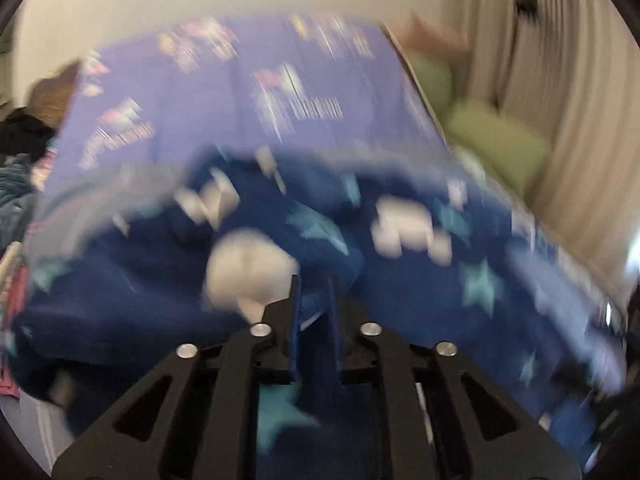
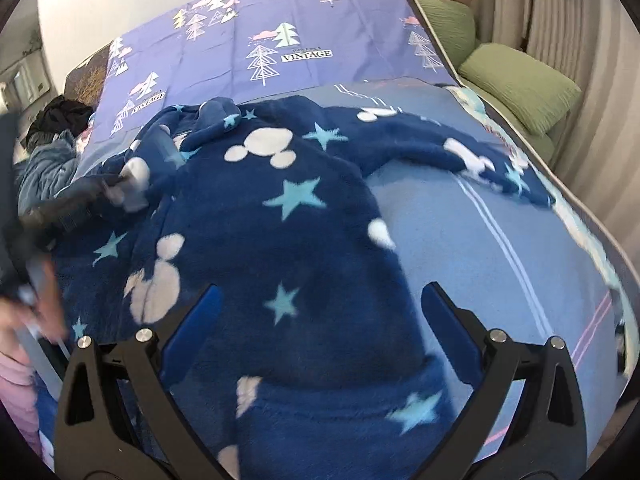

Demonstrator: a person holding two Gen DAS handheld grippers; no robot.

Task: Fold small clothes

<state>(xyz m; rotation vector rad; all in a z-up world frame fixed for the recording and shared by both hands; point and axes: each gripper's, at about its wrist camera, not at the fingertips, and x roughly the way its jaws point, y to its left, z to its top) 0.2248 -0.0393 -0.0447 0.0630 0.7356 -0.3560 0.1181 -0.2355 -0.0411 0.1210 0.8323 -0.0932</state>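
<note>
Spread across a bed [image 2: 500, 240], a purple sheet [image 2: 320, 28] with tree prints runs toward 12 o'clock. Nearest, the right gripper [image 2: 318, 308] hovers with jaws spread wide over a dark blue fleece garment [image 2: 280, 208] dotted with stars. At 9 o'clock, the left gripper [image 1: 314, 292], jaws nearly together, pinches a fold of that fleece. Green pillows [image 2: 516, 80] lie at 2 o'clock, far off.

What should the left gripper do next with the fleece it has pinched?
Probably carry it across the garment's middle and lay it flat. The left gripper has dark blue fleece garment fabric nipped between nearly closed fingers, while the right gripper hovers open over the body. The far sleeve lies spread on the bed.
</note>
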